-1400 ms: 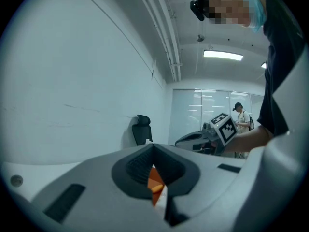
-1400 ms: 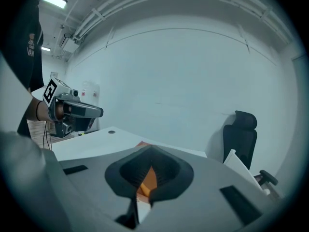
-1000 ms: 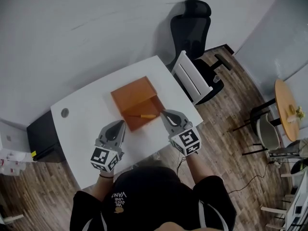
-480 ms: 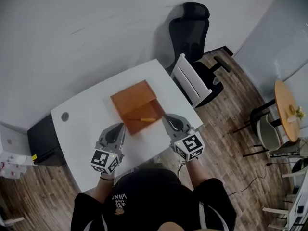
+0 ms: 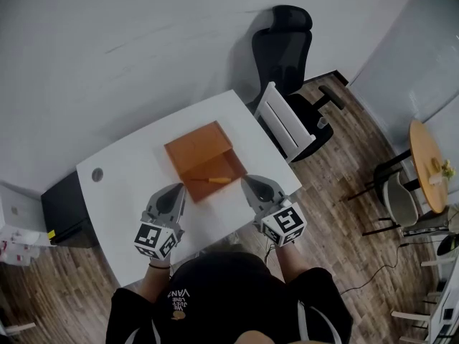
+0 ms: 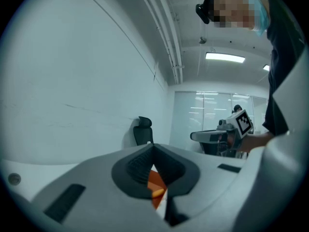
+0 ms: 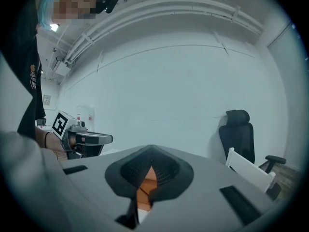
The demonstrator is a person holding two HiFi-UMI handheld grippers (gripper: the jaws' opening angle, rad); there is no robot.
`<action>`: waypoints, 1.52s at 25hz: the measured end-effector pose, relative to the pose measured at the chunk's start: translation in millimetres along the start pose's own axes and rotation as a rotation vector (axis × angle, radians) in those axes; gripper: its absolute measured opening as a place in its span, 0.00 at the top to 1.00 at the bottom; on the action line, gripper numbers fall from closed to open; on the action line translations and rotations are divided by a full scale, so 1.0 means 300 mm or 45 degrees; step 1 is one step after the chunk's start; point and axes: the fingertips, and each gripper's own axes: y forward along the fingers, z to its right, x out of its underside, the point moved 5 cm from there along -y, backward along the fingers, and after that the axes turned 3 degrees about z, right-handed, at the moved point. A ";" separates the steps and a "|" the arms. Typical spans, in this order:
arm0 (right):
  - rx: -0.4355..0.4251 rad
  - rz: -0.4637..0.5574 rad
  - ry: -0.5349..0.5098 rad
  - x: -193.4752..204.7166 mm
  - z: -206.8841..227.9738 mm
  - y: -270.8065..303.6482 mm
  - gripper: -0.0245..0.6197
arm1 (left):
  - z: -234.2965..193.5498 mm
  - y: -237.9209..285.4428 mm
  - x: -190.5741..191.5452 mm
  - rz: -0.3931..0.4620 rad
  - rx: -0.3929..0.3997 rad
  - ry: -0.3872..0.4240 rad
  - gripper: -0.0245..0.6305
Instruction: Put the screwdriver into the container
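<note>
An orange container [image 5: 197, 145] lies open on the white table [image 5: 122, 196]. The screwdriver [image 5: 215, 180], with its yellow-orange handle, rests inside the container's nearer half. My left gripper [image 5: 176, 190] sits shut and empty just left of the container's front corner. My right gripper [image 5: 248, 182] is shut and empty to the right of the screwdriver, apart from it. In the left gripper view, the container [image 6: 155, 180] and a bit of yellow handle [image 6: 157, 193] show past the closed jaws, with the right gripper [image 6: 223, 134] beyond. The right gripper view shows the container [image 7: 144, 187] and the left gripper [image 7: 82, 139].
A black office chair [image 5: 287, 41] and a white chair [image 5: 285, 119] stand off the table's right side. A black cabinet [image 5: 63, 208] sits at the table's left end. A round wooden table [image 5: 424, 160] is far right. The table's front edge lies right under both grippers.
The right gripper has drawn back a little from the container toward the table's front edge and rolled slightly. The left gripper and the screwdriver have stayed put.
</note>
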 end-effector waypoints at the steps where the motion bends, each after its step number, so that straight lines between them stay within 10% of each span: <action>1: 0.002 0.004 0.010 0.000 0.000 -0.002 0.94 | -0.001 0.000 -0.001 0.000 -0.003 0.000 0.94; 38: 0.002 -0.055 0.018 0.040 0.012 0.010 0.94 | -0.009 0.012 0.001 0.000 -0.020 -0.004 0.94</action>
